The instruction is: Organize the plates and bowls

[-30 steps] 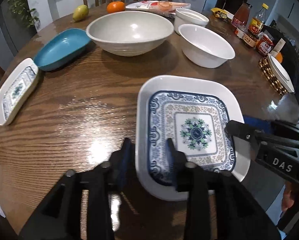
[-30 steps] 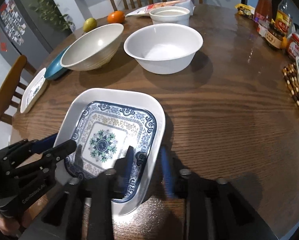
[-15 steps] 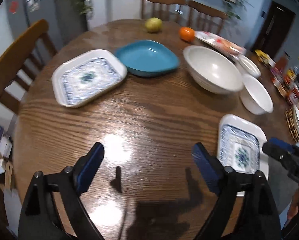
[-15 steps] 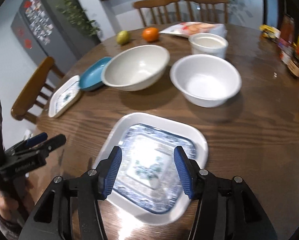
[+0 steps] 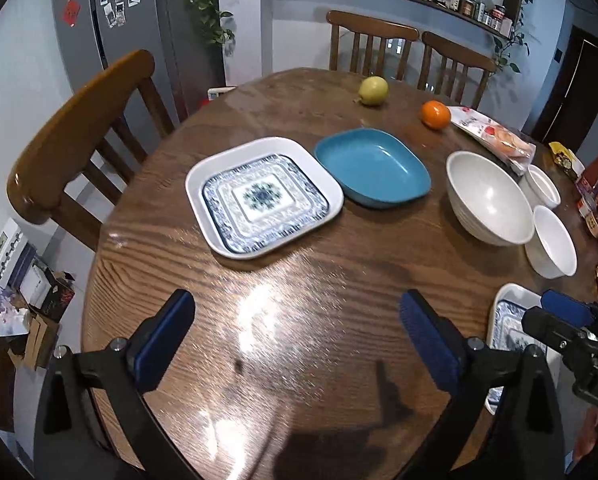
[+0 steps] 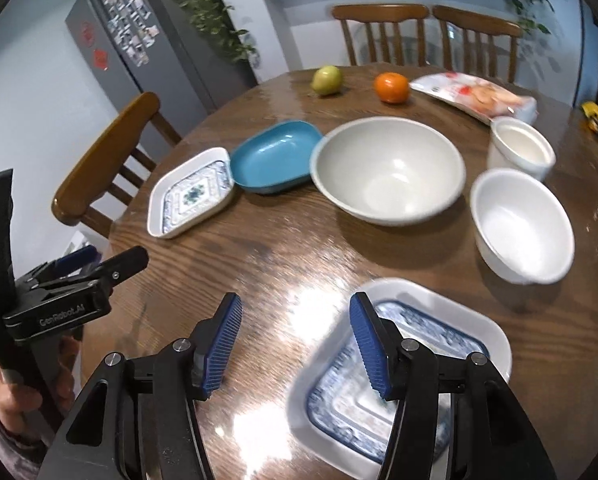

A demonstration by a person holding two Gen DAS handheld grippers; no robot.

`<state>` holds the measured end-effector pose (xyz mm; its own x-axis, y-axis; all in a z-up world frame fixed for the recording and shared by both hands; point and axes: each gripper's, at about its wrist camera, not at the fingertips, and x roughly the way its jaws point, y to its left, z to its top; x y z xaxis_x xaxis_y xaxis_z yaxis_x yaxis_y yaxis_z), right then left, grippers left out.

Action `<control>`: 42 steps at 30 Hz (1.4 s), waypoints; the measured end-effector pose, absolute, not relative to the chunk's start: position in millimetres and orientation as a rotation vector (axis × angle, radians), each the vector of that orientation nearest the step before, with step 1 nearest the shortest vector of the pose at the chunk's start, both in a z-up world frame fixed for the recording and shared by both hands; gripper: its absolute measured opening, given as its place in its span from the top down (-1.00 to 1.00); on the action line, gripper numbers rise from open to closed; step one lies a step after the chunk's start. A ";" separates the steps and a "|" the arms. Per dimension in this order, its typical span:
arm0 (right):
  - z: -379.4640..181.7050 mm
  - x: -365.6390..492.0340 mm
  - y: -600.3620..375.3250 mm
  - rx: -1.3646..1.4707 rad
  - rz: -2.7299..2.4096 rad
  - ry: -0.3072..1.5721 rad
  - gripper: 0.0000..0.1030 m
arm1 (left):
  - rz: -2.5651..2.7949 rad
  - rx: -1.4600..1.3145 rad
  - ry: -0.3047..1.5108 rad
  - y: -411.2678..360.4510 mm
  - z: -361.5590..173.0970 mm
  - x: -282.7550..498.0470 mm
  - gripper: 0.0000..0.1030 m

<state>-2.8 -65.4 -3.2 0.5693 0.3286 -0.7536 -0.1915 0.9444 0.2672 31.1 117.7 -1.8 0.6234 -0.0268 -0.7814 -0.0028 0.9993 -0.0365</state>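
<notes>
Both grippers hang over the near edge of the round wooden counter (image 5: 307, 264), and neither holds anything. The left gripper (image 5: 297, 332) has its blue pads spread wide apart above bare wood. The right gripper (image 6: 295, 344) is also parted, one pad over bare wood and the other above the near patterned square plate (image 6: 439, 308), which lies flat at the near right of the counter.

A second patterned square plate (image 5: 263, 196) lies flat toward the left side, turned so its corners point roughly along and across the counter. Its far-right edge sits just beside the blue dish (image 5: 373, 171), whose long axis runs from near right to far left in the left wrist view. Further right stands the large grey-white bowl (image 6: 389, 170), upright, with a white bowl (image 6: 523, 226) near it and a smaller white bowl (image 6: 521, 148) behind. A pear (image 5: 373, 90) and an orange (image 5: 435, 114) rest at the far edge.
</notes>
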 end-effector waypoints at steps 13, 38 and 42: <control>-6.1 40.5 -26.0 0.181 0.333 0.958 -0.12 | 0.052 -0.088 0.910 174.0 -6.8 71.3 -0.98; -63.7 163.0 69.9 0.210 0.424 1.044 -0.11 | 0.074 -0.138 1.015 213.9 -60.0 155.1 -0.10; -62.1 158.2 80.6 0.202 0.518 1.103 -0.11 | 0.044 -0.077 1.025 212.6 -60.3 152.3 -0.01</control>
<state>158.2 80.6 -62.1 0.3475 0.4937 -0.7972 -0.2981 0.8643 0.4052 152.3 212.6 -60.3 0.5184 0.0000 -0.8551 -0.0724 0.9964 -0.0439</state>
